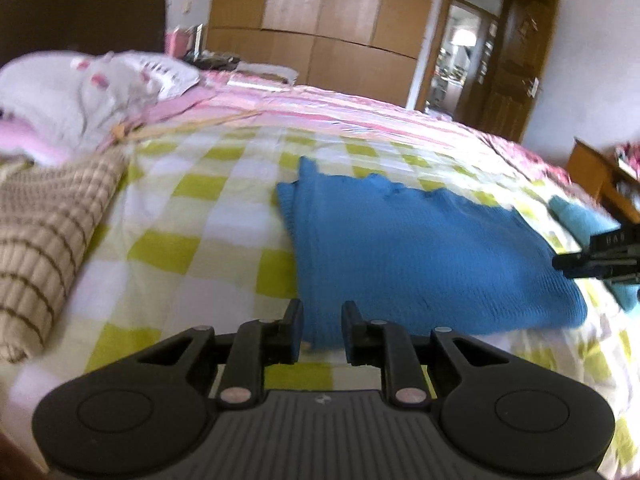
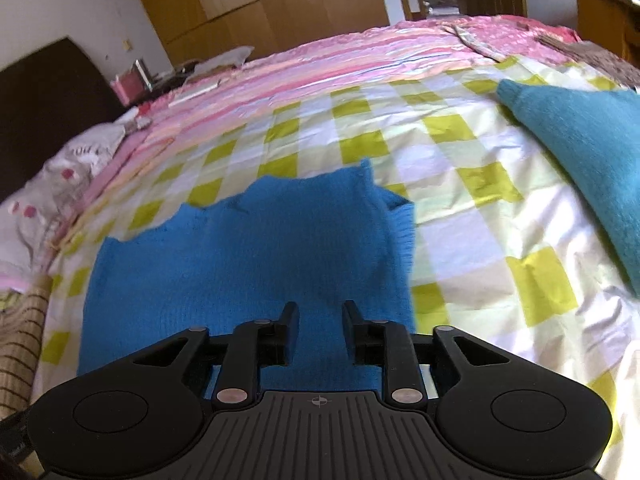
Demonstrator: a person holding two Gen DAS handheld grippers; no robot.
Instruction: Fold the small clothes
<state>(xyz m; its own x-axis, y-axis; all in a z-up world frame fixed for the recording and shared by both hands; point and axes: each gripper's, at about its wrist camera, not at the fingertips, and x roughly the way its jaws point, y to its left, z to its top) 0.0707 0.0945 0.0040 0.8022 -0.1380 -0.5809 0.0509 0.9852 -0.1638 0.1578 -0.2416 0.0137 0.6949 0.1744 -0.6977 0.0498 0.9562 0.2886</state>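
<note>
A bright blue knitted garment (image 1: 420,256) lies folded flat on the green-and-white checked sheet (image 1: 192,216); it also shows in the right wrist view (image 2: 248,264). My left gripper (image 1: 322,312) is open and empty, its fingertips at the garment's near left corner. My right gripper (image 2: 320,312) is open and empty above the garment's near edge; it shows at the right edge of the left wrist view (image 1: 600,256). A teal knitted garment (image 2: 588,152) lies to the right.
A beige striped cloth (image 1: 44,240) lies at the left. Pillows (image 1: 72,96) and pink striped bedding (image 2: 360,64) lie farther back. A wooden wardrobe (image 1: 320,24) and an open doorway (image 1: 464,56) stand behind the bed. A wooden table (image 1: 600,172) stands at the right.
</note>
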